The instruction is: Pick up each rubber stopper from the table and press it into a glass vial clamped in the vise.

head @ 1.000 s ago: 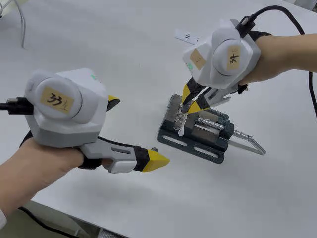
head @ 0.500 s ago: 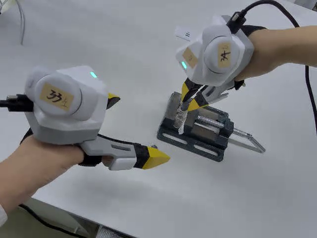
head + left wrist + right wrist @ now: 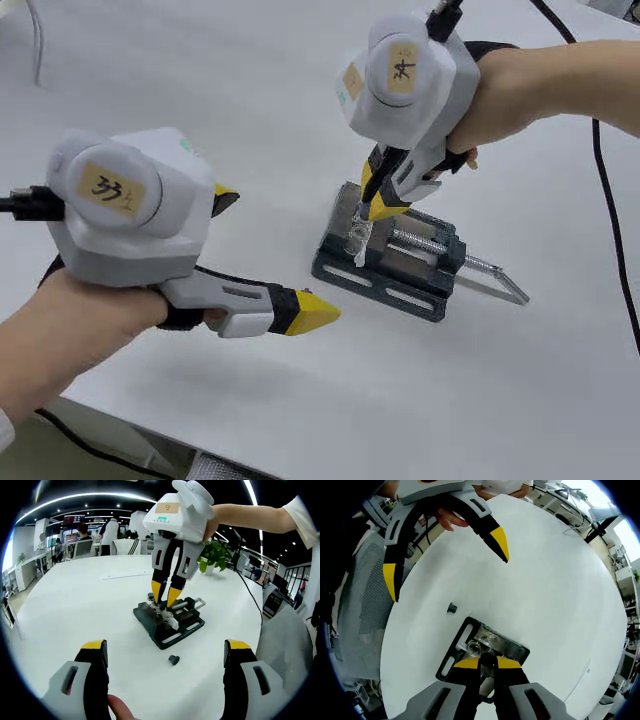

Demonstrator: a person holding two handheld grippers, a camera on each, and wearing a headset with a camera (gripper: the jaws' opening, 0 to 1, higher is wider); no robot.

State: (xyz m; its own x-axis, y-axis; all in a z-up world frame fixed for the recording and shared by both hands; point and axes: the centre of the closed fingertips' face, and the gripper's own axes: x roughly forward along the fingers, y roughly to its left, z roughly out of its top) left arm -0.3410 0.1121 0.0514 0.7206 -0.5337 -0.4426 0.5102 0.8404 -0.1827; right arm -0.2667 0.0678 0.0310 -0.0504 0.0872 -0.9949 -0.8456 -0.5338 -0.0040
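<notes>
Your right gripper [image 3: 375,198] clamped on a stopper [image 3: 487,659] atop the vial [image 3: 358,235] in the vise [image 3: 400,270], left gripper [image 3: 166,647] wide apart, empty, spare stopper [image 3: 173,659] nearby, worktop [image 3: 500,400] roomy.

The left gripper [image 3: 164,647] spreads its two yellow-tipped jaws wide apart at the bottom of the frame. Between them, low centre, a small dark rubber stopper [image 3: 173,660] lies on the white table [image 3: 75,600]. Just above it, at centre, sits a dark metal vise [image 3: 175,625]. The white right gripper [image 3: 166,592] reaches down from the top, its yellow tips close together over the vise.
</notes>
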